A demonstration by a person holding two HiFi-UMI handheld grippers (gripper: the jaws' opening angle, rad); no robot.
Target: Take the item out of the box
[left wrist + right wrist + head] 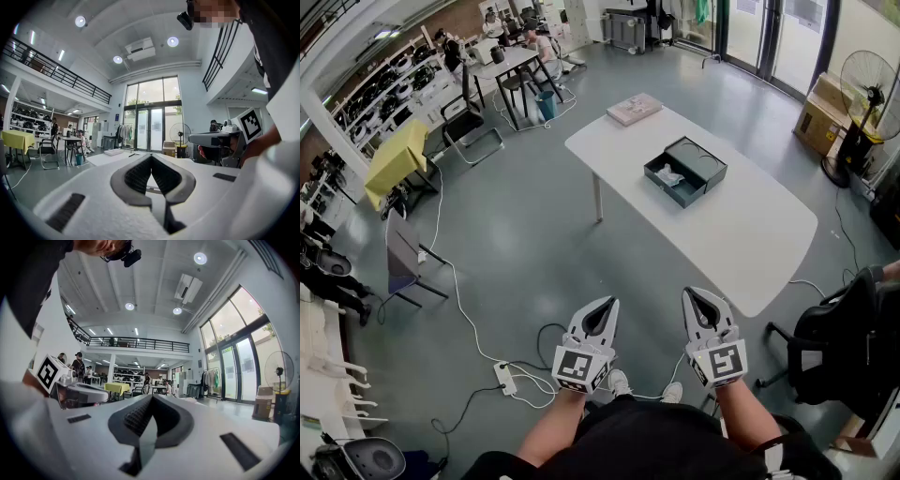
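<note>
Grey floor [516, 234]. White worktop [750, 244] ahead of the right tool [701, 298]. Yellow table [394, 159] far left of the left tool [602, 307]; power strip [505, 377] on the floor near it. Fan [867, 80] far right. Glass doors [152, 122] ahead. Round ceiling lights [173, 41] lit. Railed balcony [56, 68] upper left.

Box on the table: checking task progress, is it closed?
No, in the head view the box lies open on the white table, with a pale item showing inside.

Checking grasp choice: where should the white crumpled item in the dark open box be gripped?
Pinch the white crumpled item at its middle, coming from above: it lies inside the dark open box, whose walls likely block a sideways approach. Finer shape is too small to tell.
</note>
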